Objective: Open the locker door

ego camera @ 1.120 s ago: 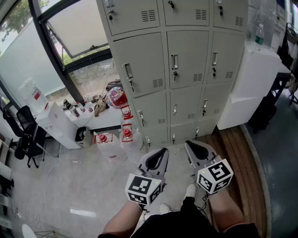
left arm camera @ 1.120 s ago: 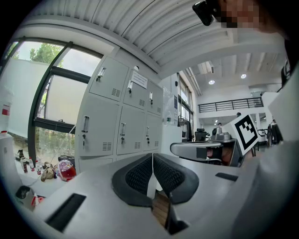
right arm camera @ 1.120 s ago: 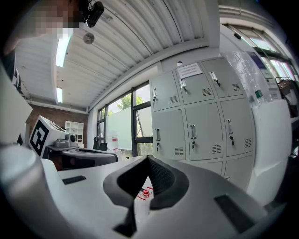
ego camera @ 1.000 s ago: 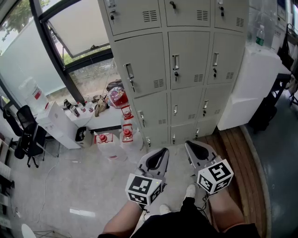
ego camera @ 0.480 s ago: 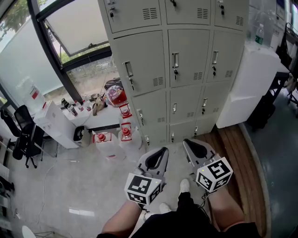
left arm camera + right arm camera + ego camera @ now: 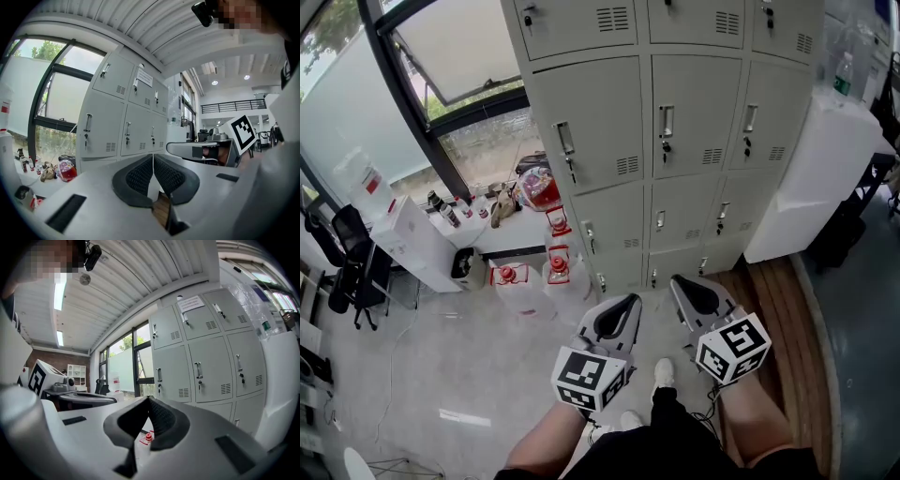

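Observation:
A grey bank of lockers stands ahead, every door closed, each with a small handle such as the middle handle. The lockers show in the left gripper view and in the right gripper view too. My left gripper and right gripper are held low in front of the body, side by side, well short of the lockers. Both point level at the lockers. Both are shut with nothing between the pads.
A white cabinet with a bottle on top stands right of the lockers. Left of them a low shelf carries red lanterns and small bottles, under a large window. White boxes and an office chair stand at far left.
The lockers have slid slightly down and right in the head view and look a little nearer. Both grippers keep their pose, still shut.

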`<state>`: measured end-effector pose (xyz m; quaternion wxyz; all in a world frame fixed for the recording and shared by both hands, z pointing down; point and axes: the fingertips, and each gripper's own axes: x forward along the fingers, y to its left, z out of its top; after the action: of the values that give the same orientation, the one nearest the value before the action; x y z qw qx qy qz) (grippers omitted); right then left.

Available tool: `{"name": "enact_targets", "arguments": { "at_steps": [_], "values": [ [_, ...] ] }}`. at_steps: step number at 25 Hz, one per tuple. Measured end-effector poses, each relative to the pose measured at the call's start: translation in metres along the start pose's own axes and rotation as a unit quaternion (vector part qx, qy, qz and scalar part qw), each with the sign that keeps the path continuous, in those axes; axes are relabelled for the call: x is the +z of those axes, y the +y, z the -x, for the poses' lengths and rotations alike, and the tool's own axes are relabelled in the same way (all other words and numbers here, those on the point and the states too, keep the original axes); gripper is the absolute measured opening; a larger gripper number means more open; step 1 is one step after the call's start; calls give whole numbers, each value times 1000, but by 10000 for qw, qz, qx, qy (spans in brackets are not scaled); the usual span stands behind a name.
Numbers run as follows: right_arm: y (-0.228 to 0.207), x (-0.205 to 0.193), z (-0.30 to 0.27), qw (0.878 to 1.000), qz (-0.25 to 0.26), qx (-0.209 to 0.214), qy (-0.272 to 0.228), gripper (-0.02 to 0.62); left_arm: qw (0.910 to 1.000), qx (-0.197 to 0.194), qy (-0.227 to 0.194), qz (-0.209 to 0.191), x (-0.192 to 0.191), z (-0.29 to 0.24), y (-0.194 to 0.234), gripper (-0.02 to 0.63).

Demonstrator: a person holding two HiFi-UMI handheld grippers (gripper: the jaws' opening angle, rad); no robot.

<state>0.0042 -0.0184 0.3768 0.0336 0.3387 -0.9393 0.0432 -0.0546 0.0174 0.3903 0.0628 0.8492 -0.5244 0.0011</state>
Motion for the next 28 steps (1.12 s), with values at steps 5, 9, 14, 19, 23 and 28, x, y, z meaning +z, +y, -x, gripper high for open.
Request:
{"name": "enact_targets", "arguments": {
  "at_steps": [5, 9, 14, 19, 23, 28],
  "values": [
    [-21, 1, -23, 10000, -30, 52, 42, 54, 10000, 65, 45, -1, 1, -22, 14, 21],
    [-42, 4, -41, 10000, -59, 55, 35, 54, 10000, 77, 47, -3, 5, -44, 25, 21],
    [-67, 7, -62, 9999, -61, 67, 78, 54, 9999, 107, 25, 75, 5, -72, 38, 21],
    [-91, 6, -80, 9999, -39, 78, 139, 54, 9999, 101, -1, 109, 5, -101, 47, 21],
    [-110, 8, -94, 9998, -4, 81, 197, 54, 9998, 118, -33, 154, 7, -122, 57, 21],
    [-134, 11, -115, 9997, 53, 100, 201, 54, 9997, 144, -32, 211, 8, -150, 69, 21]
  ]
}}
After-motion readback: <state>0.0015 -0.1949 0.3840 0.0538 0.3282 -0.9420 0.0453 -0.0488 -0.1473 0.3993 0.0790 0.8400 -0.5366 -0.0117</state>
